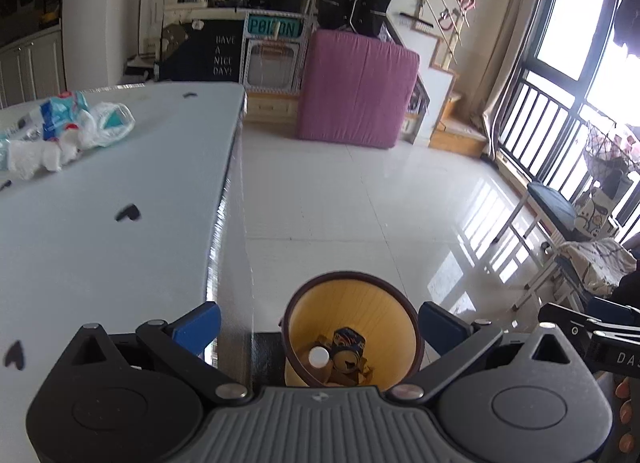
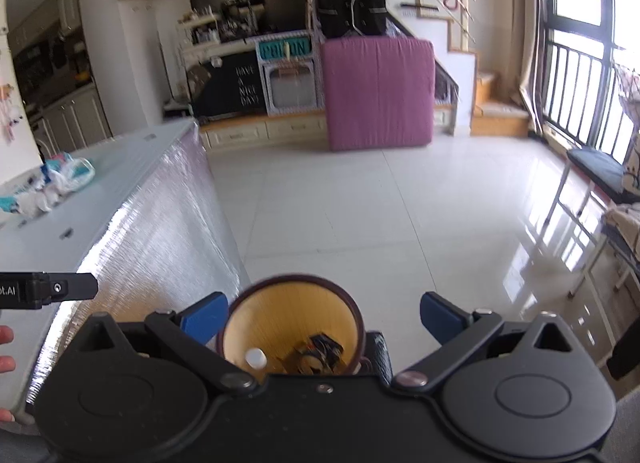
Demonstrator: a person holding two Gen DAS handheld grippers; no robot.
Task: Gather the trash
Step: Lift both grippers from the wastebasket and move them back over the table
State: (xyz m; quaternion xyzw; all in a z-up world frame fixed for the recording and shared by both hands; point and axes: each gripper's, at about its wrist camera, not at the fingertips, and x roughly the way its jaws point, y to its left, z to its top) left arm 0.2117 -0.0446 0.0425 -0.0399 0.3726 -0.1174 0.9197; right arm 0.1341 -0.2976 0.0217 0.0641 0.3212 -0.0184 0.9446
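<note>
- Left gripper [image 1: 320, 323]: blue-padded fingers spread wide, nothing between them; it hangs over the bin, just off the table edge. Judged to be placed for dropping, not for picking.
- Right gripper [image 2: 322, 317]: fingers likewise wide apart and empty, also above the bin. Its black body shows at the right margin of the left view, with the letters "DA" legible.
- Bin [image 1: 352, 329]: yellow inside, dark rim, standing on the floor close to the table's side. Presumably set there so litter travels a short way from tabletop to bin.
- Bin contents: a crushed printed can [image 1: 349, 345] and a white bottle cap [image 1: 319, 357], with brown scraps beneath; the can's print is unreadable.
- Remaining trash [image 1: 60, 131]: a heap at the far left of the table, made of crumpled white tissue, a clear plastic bag and a blue-and-white packet. Lettering on the packet is too small to read. Well apart from both grippers.
- Table [image 1: 120, 263]: pale, glossy top with small dark heart-shaped marks; its side is wrapped in a shiny film.
- Background writing: a teal sign reading roughly "POISON" [image 1: 273, 27], and a dark panel [image 1: 223, 55] lettered "HAVE A NICE DAY!".
- Pink mattress [image 1: 356, 89]: propped upright against the cabinets.
- Task standing, as judged: partly done; the heap is still to collect.
</note>
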